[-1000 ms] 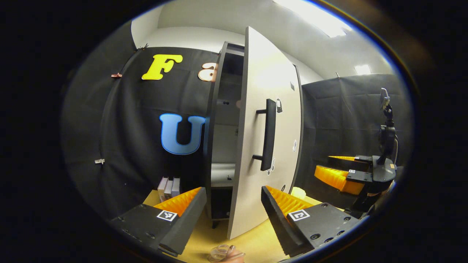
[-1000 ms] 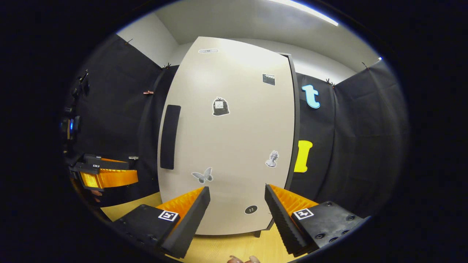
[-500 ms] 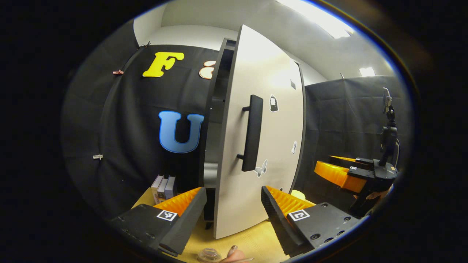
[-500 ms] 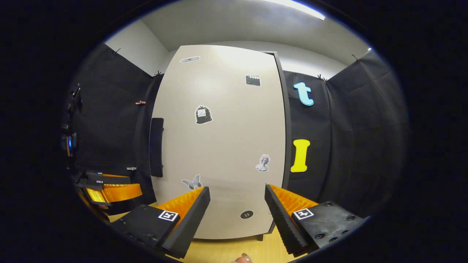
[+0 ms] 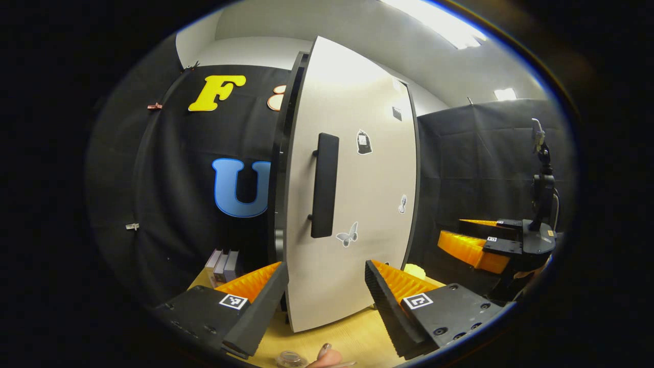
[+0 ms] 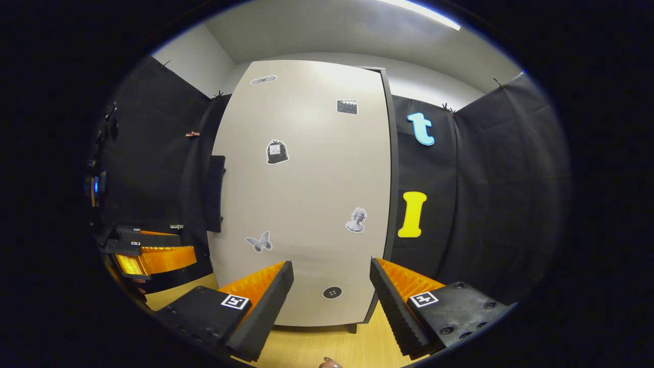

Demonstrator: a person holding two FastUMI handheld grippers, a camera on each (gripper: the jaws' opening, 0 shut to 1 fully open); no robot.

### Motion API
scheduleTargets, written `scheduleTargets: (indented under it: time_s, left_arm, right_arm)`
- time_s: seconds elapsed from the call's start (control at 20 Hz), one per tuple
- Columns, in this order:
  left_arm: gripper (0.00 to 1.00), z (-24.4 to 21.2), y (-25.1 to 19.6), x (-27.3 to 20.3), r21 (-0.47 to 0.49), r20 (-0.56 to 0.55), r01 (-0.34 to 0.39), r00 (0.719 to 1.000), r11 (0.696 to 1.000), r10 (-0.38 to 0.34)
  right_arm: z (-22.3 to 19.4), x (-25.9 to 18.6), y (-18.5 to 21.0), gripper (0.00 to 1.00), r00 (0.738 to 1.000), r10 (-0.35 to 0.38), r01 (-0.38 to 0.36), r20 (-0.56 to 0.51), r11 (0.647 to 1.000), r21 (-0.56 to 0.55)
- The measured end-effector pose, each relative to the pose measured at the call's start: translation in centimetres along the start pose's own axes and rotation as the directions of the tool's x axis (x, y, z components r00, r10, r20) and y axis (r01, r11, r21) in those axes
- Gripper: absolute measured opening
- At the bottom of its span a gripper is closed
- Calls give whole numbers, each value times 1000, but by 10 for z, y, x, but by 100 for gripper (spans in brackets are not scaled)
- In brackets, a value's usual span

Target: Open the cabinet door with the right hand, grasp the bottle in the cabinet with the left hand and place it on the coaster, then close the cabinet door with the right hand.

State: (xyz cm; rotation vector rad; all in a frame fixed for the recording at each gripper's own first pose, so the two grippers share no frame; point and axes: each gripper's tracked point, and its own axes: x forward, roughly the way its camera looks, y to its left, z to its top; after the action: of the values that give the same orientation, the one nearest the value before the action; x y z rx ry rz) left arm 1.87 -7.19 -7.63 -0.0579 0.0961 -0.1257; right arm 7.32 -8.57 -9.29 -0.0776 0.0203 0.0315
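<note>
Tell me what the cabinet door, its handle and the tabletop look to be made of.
Cabinet door: probably laminated board, matt off-white face with a dark edge and only a soft glare from the light. Handle: matt black bar, metal or plastic, cannot tell which. Tabletop: light wood or wood-look laminate, faint grain lines show.

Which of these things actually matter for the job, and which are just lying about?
Part of the job:
- cabinet door, nearly shut
- its black handle
- left tongs, open
- right tongs, open, facing the door

Just lying about:
- small boxes beside the cabinet
- stickers on the door, such as the butterfly
- camera stand
</note>
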Motion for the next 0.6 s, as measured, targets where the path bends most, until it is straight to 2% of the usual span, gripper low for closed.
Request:
scheduleTargets:
  time_s: [0.2, 0.6]
  left_arm:
    - [95, -1, -3, 0, -2, -3, 7, 1000, 1000, -7]
    - [95, 1, -8, 1, 22, 1, 6, 1000, 1000, -6]
  right_arm:
    - [-6, 0, -4, 98, 999, -26, 25, -25, 999, -36]
    - [-8, 3, -1, 98, 999, -13, 13, -37, 1000, 1]
